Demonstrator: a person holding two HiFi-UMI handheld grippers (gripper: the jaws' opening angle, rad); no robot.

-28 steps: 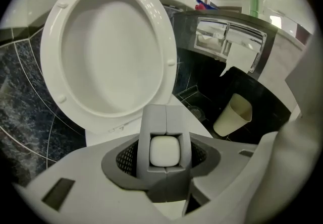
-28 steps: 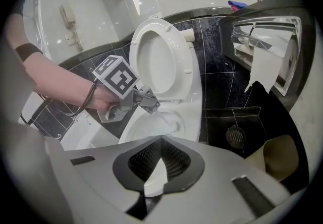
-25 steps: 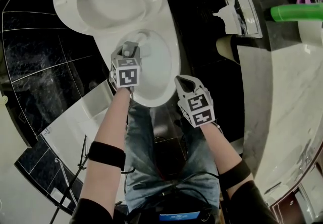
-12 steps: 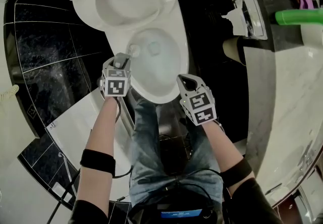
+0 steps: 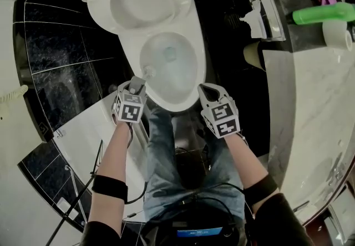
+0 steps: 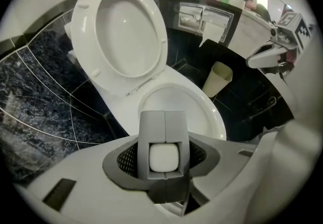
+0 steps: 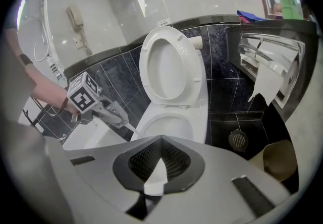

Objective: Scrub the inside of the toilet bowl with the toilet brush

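The left gripper [image 5: 136, 82] is gripping the brush [image 5: 147, 72] by its handle, and the brush is reaching into the bowl [image 5: 201, 73] at the near side. The right gripper [image 5: 206, 91] is hanging closed and empty by the front rim.

L tongs [image 5: 140, 81] clamp brush [image 6: 162, 158] | R tongs [image 5: 203, 88] closed, empty | both angled down
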